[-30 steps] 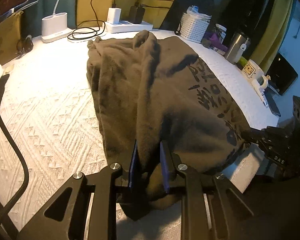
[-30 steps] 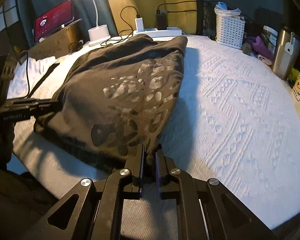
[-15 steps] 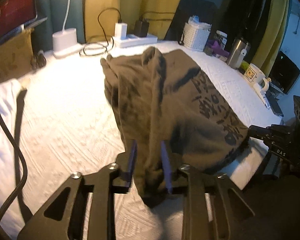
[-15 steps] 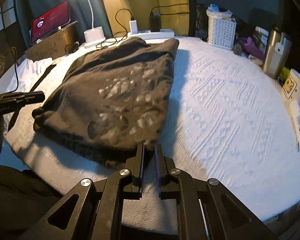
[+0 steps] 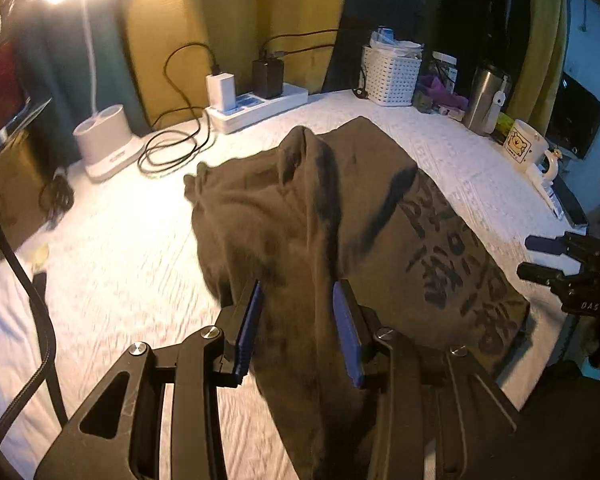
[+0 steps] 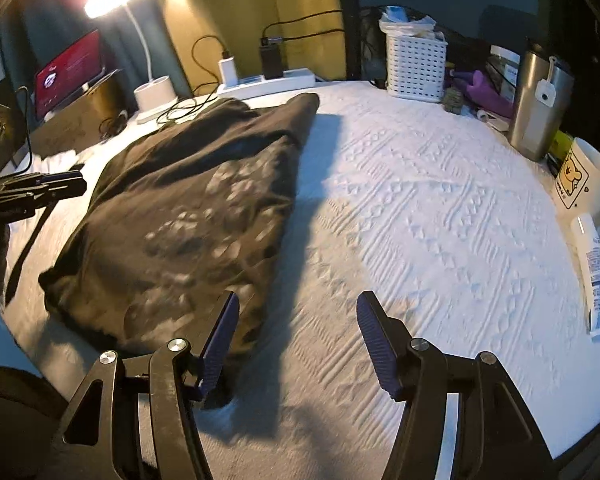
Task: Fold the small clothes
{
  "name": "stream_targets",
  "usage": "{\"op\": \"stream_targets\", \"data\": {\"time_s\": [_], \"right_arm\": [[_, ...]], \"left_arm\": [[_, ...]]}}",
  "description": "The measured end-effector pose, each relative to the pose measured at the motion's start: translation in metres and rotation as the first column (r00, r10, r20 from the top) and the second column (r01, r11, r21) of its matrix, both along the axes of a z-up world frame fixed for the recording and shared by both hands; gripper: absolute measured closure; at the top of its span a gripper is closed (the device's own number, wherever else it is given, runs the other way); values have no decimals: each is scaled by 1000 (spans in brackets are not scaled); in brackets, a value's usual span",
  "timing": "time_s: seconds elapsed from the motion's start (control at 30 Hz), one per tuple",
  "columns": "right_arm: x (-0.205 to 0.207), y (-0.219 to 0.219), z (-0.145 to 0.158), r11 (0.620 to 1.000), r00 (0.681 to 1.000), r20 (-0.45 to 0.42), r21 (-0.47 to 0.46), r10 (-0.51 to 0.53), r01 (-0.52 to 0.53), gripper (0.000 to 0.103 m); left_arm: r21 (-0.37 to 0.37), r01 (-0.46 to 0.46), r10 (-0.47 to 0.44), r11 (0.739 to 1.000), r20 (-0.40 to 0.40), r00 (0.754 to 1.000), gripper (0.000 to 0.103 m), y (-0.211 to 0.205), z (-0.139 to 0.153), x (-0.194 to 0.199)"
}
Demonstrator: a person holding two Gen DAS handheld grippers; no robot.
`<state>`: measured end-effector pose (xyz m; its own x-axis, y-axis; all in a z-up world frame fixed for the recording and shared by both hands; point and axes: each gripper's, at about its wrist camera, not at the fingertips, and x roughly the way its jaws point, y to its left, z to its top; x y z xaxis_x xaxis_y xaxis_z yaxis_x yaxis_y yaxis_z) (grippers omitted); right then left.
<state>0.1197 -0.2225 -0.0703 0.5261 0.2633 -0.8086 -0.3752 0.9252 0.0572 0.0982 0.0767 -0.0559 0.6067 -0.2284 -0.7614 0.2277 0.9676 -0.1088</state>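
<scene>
Left gripper (image 5: 298, 328): jaws stood parted, blue pads (image 5: 249, 332) on either side of a raised ridge of the brown garment (image 5: 340, 220). Cloth ran between the pads and down past the near edge; whether the pads pressed it could not be told for certain, though a gap showed on both sides.

Right gripper (image 6: 298, 344): jaws spread wide, released, nothing between them. Its left pad (image 6: 220, 340) sat just at the garment's (image 6: 180, 216) near corner; the right pad was over the bare white textured cover (image 6: 440, 208).

Garment: lay folded lengthwise on the cover (image 5: 120, 248), dark print facing up, one long fold edge running toward the far side. It occupied the left half of the surface in the right wrist view. Near end hung slightly over the table edge.

Surroundings, far edge: white power strip (image 5: 256, 108) with two chargers plugged in, looped black cable (image 5: 172, 148), lit desk lamp with a white base (image 5: 108, 140). To the right: white woven basket (image 6: 416, 64), steel tumbler (image 6: 540, 108), white mug with a bear picture (image 6: 588, 184), a tube (image 6: 596, 276) lying beside it.
</scene>
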Motion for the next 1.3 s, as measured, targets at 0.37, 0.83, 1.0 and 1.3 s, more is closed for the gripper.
{"op": "stream_targets", "data": {"time_s": [0.37,0.83,1.0,1.3], "right_arm": [[62,-1,7,999,1000,-13,42,6,-5,40],[141,27,0,995,996,6,55,88,-88,40],[165,30,0,993,996,28,71,90,-92,40],[221,29,4,984,997,22,165,71,-74,40]], "left_arm": [[-9,7,-7,1000,1,1000,61,-10,4,53],[-8,28,-28,1000,-3,1000,61,-21,-4,115],[-57,71,-73,996,-24,997,61,-21,-13,145],[-173,126,-139,977,-67,988,61,-15,-32,178]]}}
